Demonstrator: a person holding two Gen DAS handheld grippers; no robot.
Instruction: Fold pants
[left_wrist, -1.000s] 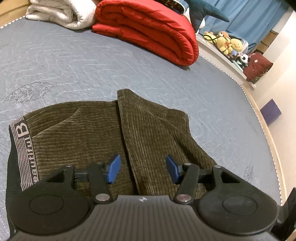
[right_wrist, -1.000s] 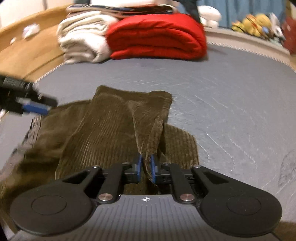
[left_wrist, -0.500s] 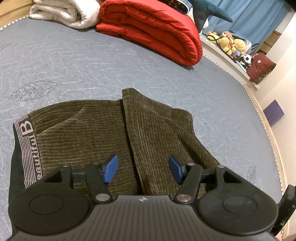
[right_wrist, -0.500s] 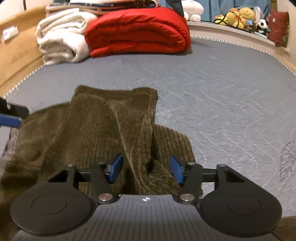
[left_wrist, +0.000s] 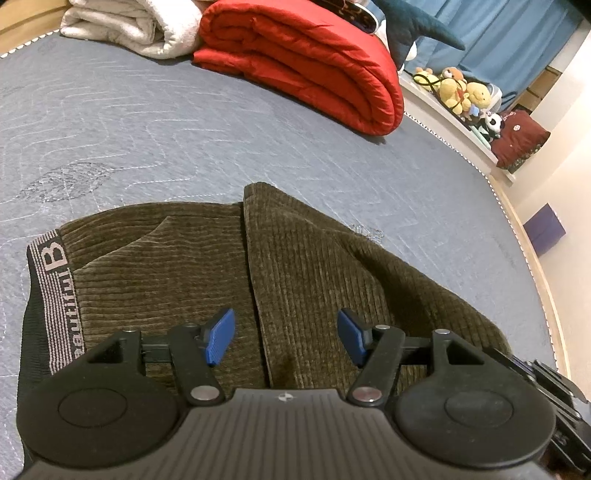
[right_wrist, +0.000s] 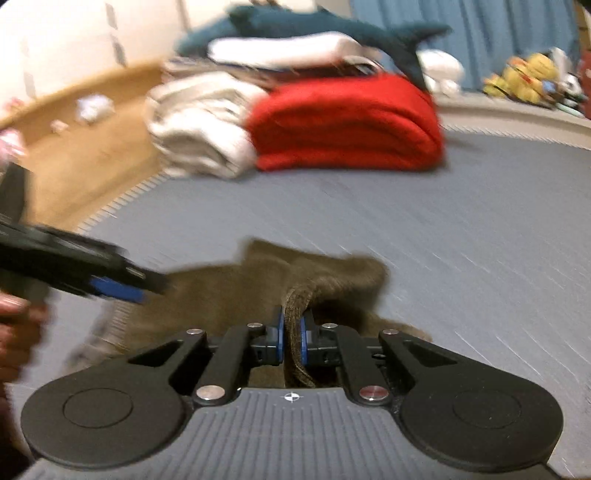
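Brown corduroy pants (left_wrist: 177, 273) lie folded on the grey mattress (left_wrist: 147, 122), their lettered waistband (left_wrist: 55, 295) at the left. My left gripper (left_wrist: 284, 336) hovers open just above the cloth, nothing between its blue pads. In the blurred right wrist view, my right gripper (right_wrist: 291, 338) is shut on a raised fold of the pants (right_wrist: 295, 306), which hangs lifted off the pile. The left gripper (right_wrist: 114, 288) shows there at the left edge, held by a hand (right_wrist: 14, 332).
A rolled red quilt (left_wrist: 306, 62) and a white blanket (left_wrist: 133, 26) lie at the far end of the mattress. Plush toys (left_wrist: 458, 88) sit on a ledge to the right. A wooden bed frame (right_wrist: 85, 155) borders the left side.
The right gripper opened over the fold, then closed on it again and rose, lifting the cloth. The left gripper stayed where it was, open.
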